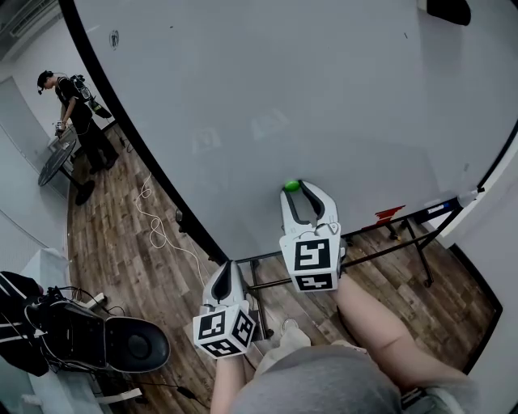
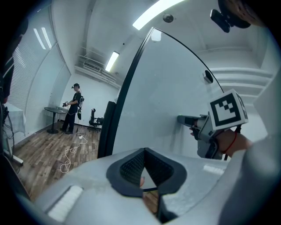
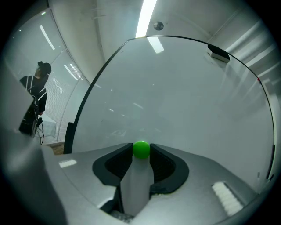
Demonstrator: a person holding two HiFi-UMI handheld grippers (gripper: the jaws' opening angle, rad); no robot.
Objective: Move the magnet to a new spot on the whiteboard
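A small round green magnet point(image 1: 291, 186) sits against the low part of the big whiteboard point(image 1: 283, 97). My right gripper point(image 1: 301, 186) points at the board, and its tips stand on either side of the magnet. In the right gripper view the magnet point(image 3: 141, 149) fills the gap between the two black pads of the right gripper point(image 3: 141, 153), which touch it on both sides. My left gripper point(image 1: 225, 271) hangs lower left, off the board, with its tips together and nothing in them. The left gripper view shows that gripper point(image 2: 145, 150) and, to its right, the right gripper point(image 2: 206, 127) at the whiteboard point(image 2: 162, 88).
The board's black metal stand point(image 1: 388, 234) stands on the wood floor, with a red item point(image 1: 388, 213) on its tray. A black eraser point(image 1: 447, 10) sits at the board's top right. A white cable point(image 1: 158, 230) lies on the floor. A person point(image 1: 77, 121) stands by a round table point(image 1: 57, 158). Dark equipment point(image 1: 97, 340) sits lower left.
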